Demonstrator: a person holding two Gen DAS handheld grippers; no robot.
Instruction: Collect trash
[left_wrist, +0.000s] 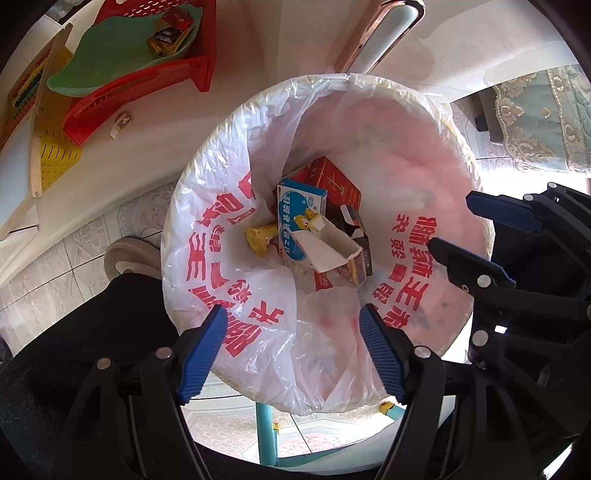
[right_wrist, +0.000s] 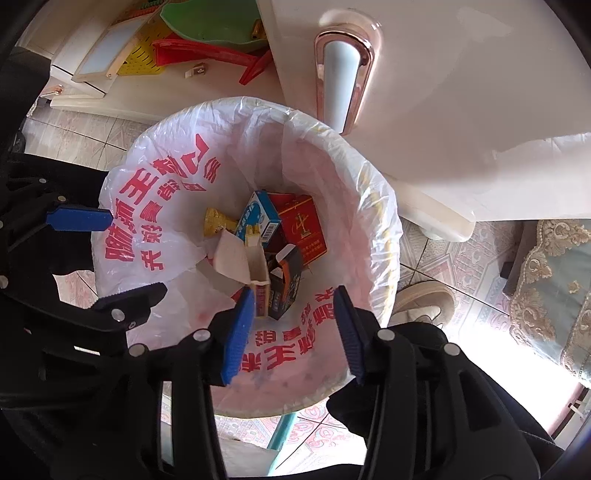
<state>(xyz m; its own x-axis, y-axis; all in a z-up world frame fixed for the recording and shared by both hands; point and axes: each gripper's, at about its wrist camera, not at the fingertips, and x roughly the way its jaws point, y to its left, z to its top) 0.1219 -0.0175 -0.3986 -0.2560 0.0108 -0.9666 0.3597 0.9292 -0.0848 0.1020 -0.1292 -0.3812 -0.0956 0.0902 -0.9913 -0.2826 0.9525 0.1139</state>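
**Both grippers above the lined bin, nothing held**

Your left gripper points down into the round bin lined with a translucent white plastic bag printed in red characters. Its blue ribbed fingers stand wide apart with only the bag's plastic seen between them. Your right gripper hangs over the same bin, its fingers parted to a middling gap and gripping nothing.

The trash lies at the bottom of the bag: a blue-and-white cardboard carton with a cartoon print, a red cardboard box with gold lettering, a crumpled gold foil wrapper, an opened white cardboard box and a dark printed carton leaning beside it.

On the white surface beyond the bin sits a red plastic basket holding a green plastic tray. A beige shoe rests on the patterned tile floor just beside the bin.
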